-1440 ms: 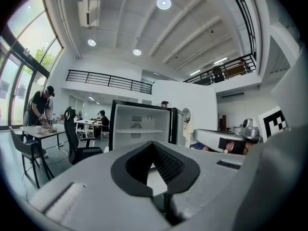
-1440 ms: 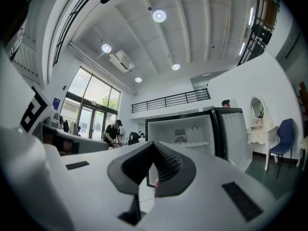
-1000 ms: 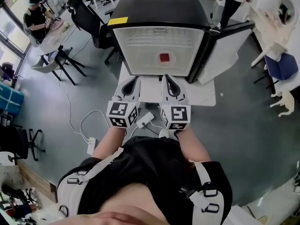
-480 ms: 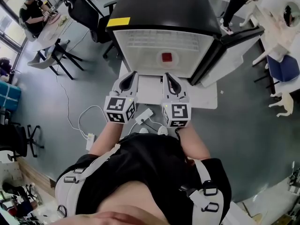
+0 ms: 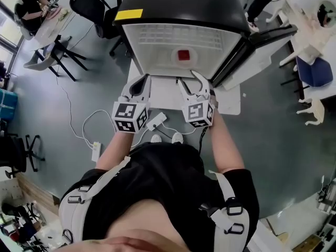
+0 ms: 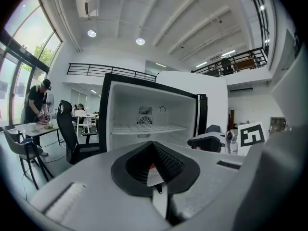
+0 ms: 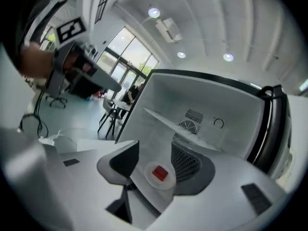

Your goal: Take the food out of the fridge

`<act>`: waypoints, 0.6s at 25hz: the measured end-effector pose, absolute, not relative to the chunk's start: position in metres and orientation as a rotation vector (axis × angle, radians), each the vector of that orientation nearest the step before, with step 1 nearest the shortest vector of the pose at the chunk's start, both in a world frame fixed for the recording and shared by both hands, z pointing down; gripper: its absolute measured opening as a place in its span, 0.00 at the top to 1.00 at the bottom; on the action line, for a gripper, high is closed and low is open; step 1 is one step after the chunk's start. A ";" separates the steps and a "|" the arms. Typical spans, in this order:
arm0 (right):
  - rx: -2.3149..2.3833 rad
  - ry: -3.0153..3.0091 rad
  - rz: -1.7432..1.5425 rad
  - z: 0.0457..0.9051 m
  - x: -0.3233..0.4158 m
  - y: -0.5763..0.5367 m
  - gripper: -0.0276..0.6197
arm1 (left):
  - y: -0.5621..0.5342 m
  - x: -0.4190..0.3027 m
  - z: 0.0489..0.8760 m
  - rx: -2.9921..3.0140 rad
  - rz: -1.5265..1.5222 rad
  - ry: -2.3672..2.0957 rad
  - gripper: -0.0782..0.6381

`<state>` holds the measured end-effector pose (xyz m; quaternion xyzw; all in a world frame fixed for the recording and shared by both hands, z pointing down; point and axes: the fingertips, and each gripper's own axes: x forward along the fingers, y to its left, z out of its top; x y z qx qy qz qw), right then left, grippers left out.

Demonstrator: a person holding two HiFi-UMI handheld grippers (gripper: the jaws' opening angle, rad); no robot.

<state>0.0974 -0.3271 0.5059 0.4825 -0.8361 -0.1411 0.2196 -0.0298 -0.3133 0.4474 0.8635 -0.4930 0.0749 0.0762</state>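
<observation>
The food [image 5: 183,55], set on a plate [image 5: 175,61] in the fridge [image 5: 152,41], is faced by the right gripper [image 5: 192,79], its empty jaws just opened for it, while the left gripper [image 5: 141,79] is clenched.

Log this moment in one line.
fridge: door open | food: red, on plate inside | left gripper: shut, empty | right gripper: open, jaws just opening, nothing between

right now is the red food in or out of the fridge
In: the red food lies on its plate inside the open fridge, below the shelf.
</observation>
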 end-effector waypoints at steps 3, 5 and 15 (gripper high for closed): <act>1.190 -2.183 -0.474 0.542 0.097 -0.337 0.64 | -0.312 -0.032 0.453 2.577 0.249 -1.481 0.89; 1.101 -2.121 -0.484 0.566 0.097 -0.345 0.63 | -0.312 -0.034 0.456 2.566 0.259 -1.487 0.89; 0.851 -1.829 -0.343 0.676 0.105 -0.388 0.62 | -0.309 -0.061 0.463 2.495 0.286 -1.581 0.89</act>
